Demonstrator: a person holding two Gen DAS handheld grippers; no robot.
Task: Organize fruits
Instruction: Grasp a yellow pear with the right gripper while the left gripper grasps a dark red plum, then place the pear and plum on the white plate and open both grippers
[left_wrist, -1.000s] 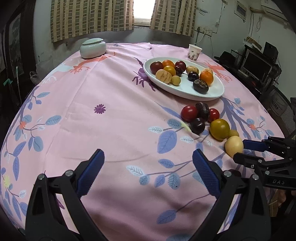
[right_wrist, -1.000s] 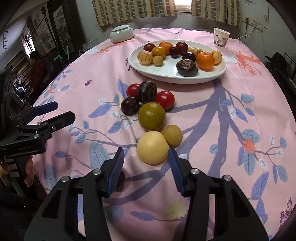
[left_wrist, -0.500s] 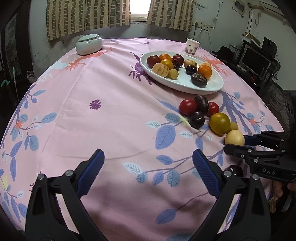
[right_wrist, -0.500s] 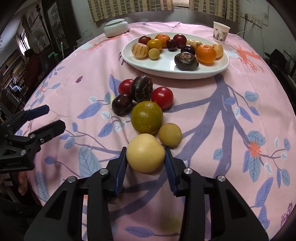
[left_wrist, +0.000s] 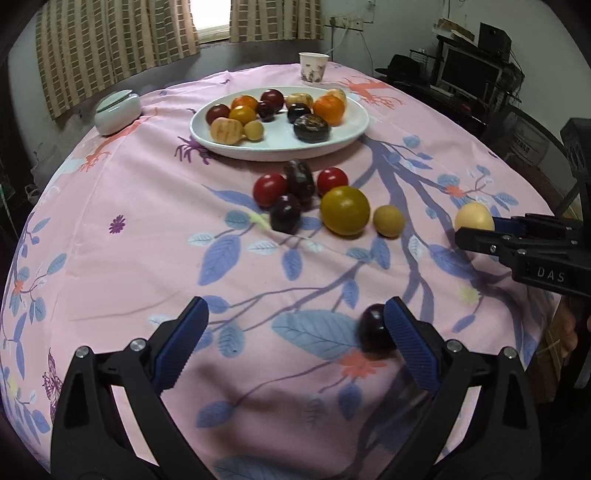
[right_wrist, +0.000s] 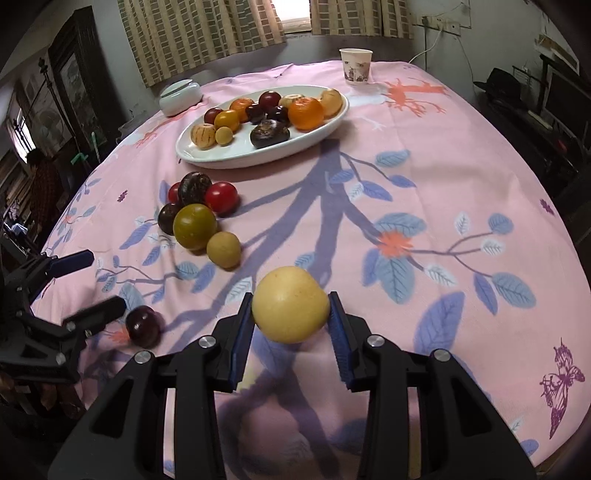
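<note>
Now, left to right as I see it:
Left jaws (left_wrist: 295, 339): spread wide with nothing gripped, pointing down at the pink table (left_wrist: 147, 229).
Dark plum (left_wrist: 375, 330): lies on the cloth just inside my left jaws' right pad, so close that I cannot tell whether it touches; the other pad is well apart from it.
Loose pile ahead of my left jaws: two red fruits, two dark ones, a big olive-yellow fruit (left_wrist: 344, 209) and a small tan fruit (left_wrist: 388, 220) just right of it, all close together on the cloth.
White plate (left_wrist: 354, 133): beyond the pile, carrying about ten fruits, among them an orange one (left_wrist: 329, 109) and a dark wrinkled one (left_wrist: 312, 127).
Paper cup (left_wrist: 313, 68): at the far table edge past the plate.
Lidded white dish (left_wrist: 117, 112): far left of the plate.
Right jaws (right_wrist: 291, 325): clenched on the pale yellow fruit (right_wrist: 291, 304), one blue pad against each side.
Pale yellow fruit: between my right jaws, apart from the pile, which sits ahead and to the left of these jaws.
</note>
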